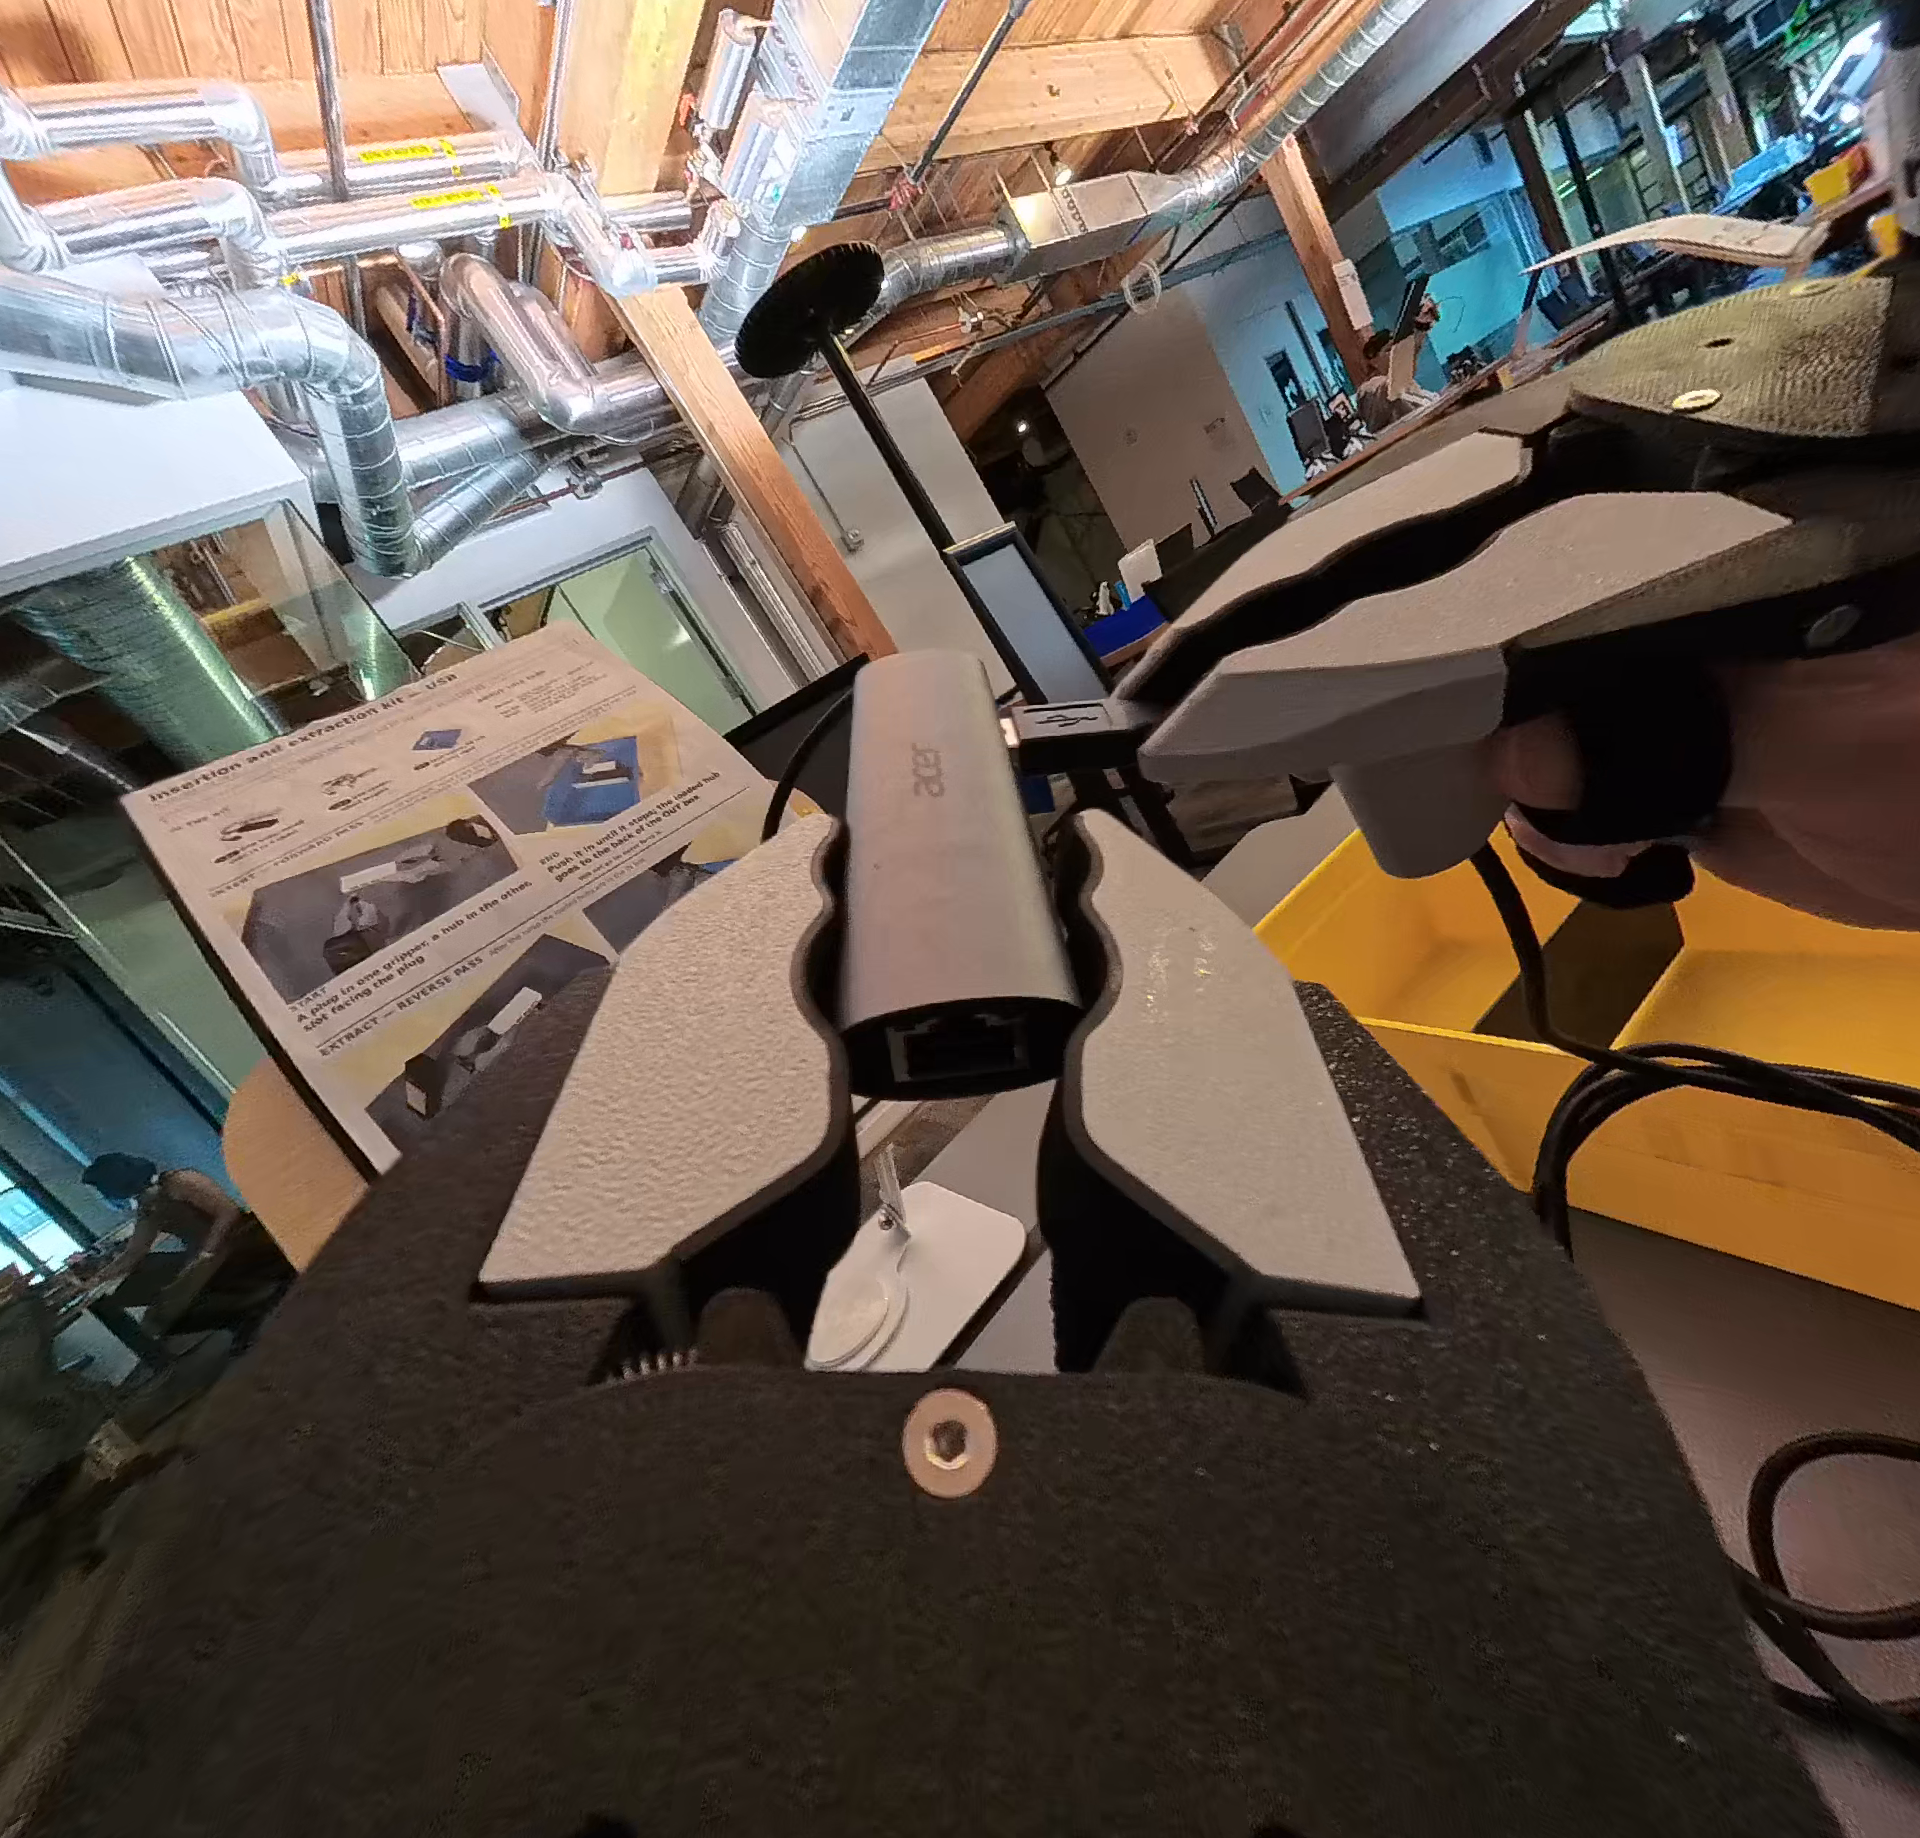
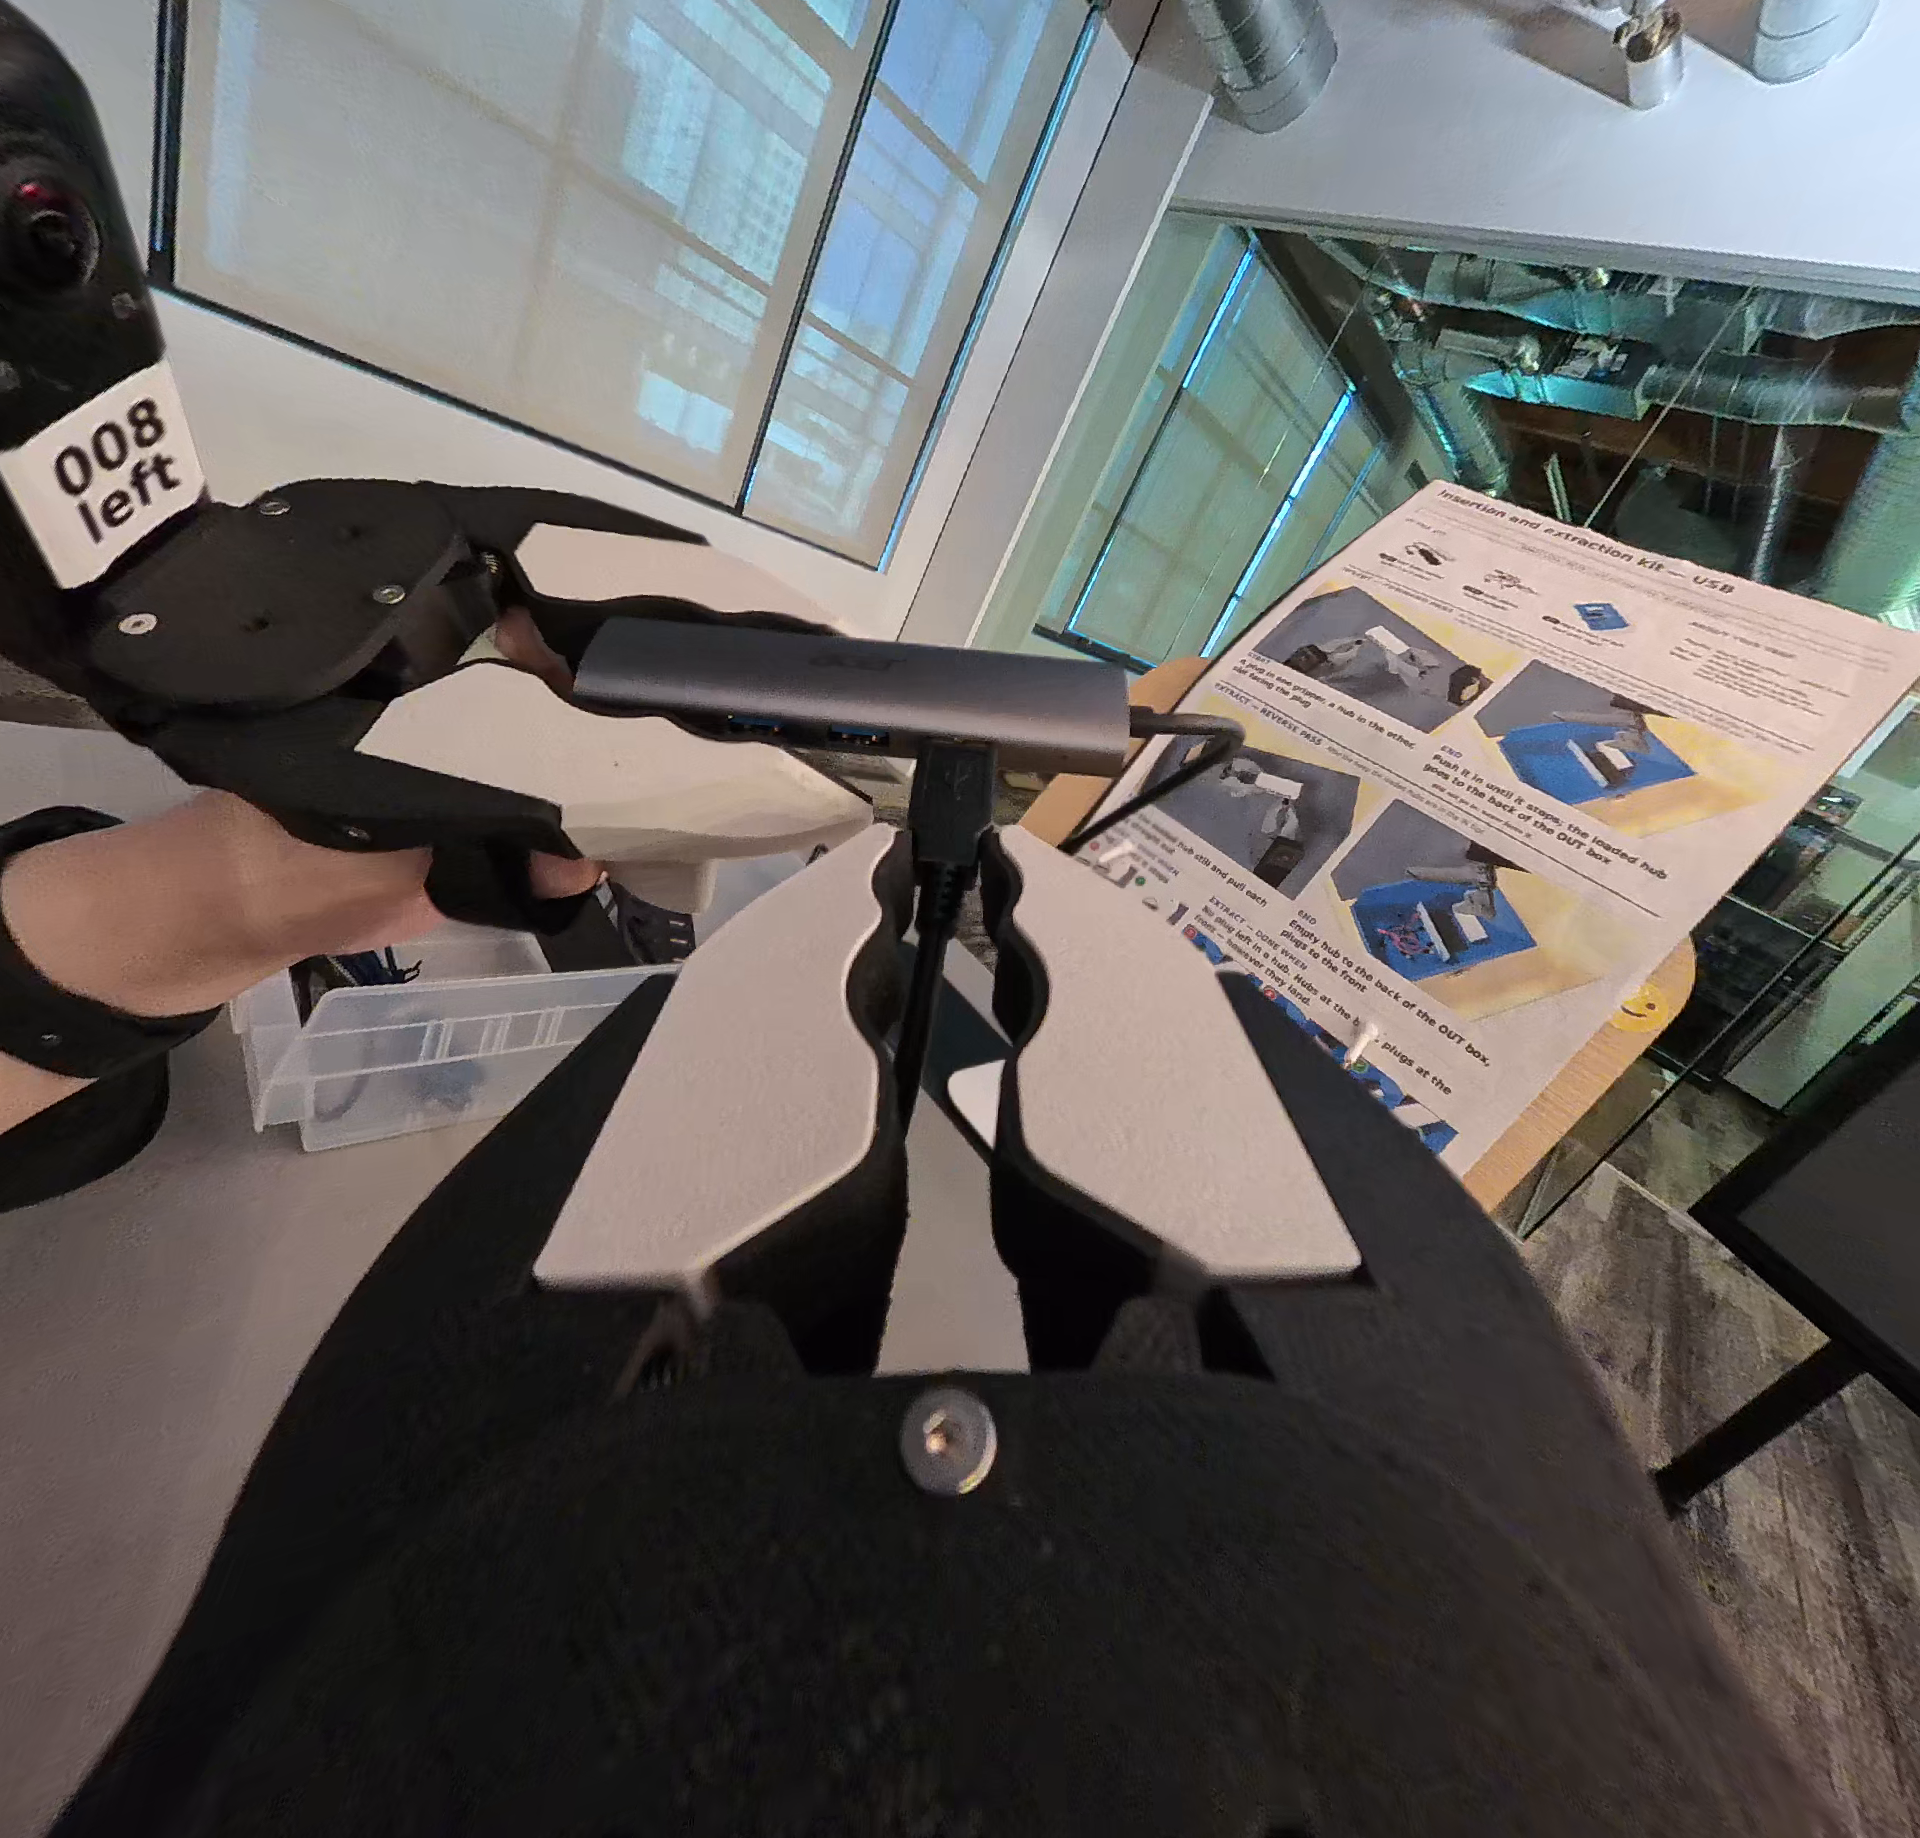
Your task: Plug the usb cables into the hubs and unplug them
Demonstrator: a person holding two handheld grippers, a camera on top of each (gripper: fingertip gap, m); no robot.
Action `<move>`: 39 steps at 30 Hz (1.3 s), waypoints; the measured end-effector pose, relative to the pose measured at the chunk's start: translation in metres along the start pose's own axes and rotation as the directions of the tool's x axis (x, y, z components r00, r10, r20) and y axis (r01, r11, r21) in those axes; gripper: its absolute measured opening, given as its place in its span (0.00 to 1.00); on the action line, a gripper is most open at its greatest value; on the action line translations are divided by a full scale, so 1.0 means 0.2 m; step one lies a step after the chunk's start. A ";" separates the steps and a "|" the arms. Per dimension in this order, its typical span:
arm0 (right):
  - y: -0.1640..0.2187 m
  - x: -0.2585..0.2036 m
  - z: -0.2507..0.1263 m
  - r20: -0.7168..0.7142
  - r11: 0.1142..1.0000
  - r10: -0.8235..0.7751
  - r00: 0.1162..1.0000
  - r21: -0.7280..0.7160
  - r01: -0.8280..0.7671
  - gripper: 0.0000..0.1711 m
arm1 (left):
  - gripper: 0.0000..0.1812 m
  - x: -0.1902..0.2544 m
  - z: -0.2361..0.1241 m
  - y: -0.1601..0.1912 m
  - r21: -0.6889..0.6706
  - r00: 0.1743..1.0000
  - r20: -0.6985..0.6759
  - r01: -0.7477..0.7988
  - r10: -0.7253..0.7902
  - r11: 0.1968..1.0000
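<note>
- Grey metal hub [image 1: 951, 853], pinched lengthwise between left tongs [image 1: 951, 858], held in air above the surface.
- Black usb plug [image 2: 948, 791], pinched by right tongs [image 2: 943, 853], nose touching a side port of the hub; seating depth hard to tell.
- Step judged: insertion or start of extraction.
- Next move: straight push or pull along port axis, hub kept steady.

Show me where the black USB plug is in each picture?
Left wrist view: the black USB plug sits right of centre, at the slim grey metal hub, pinched by the right gripper.
Right wrist view: the plug is at centre, under the hub, between this gripper's tips.
Shared landmark: the printed instruction poster.
</note>
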State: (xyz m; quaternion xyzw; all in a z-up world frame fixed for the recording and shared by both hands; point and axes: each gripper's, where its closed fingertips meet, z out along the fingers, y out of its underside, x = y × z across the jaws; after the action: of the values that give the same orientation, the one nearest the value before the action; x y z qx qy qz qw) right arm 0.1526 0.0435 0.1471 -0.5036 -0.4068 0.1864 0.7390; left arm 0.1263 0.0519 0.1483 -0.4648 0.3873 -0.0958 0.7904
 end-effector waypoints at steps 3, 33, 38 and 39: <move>0.00 0.00 0.00 -0.012 1.000 0.015 1.000 0.007 -0.015 0.08 | 0.21 0.00 0.00 0.00 0.000 1.000 0.005 0.016 -0.016 1.000; 0.00 0.01 0.01 -0.027 0.999 0.031 0.999 0.027 -0.030 0.08 | 0.21 0.00 0.01 0.02 -0.009 0.997 -0.008 0.073 -0.073 0.997; -0.03 -0.02 0.01 0.008 0.999 0.029 1.000 0.032 -0.029 0.09 | 0.20 -0.03 -0.01 -0.01 0.012 0.991 -0.051 0.126 -0.125 0.992; -0.05 -0.04 0.00 0.041 0.998 0.043 0.998 0.037 -0.044 0.12 | 0.20 -0.03 -0.02 -0.01 0.002 0.984 -0.077 0.162 -0.161 0.987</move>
State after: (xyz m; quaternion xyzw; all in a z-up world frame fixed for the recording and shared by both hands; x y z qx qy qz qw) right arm 0.1461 0.0343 0.1524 -0.4943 -0.4067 0.2202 0.7360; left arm 0.1206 0.0516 0.1525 -0.4874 0.3779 -0.1789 0.7666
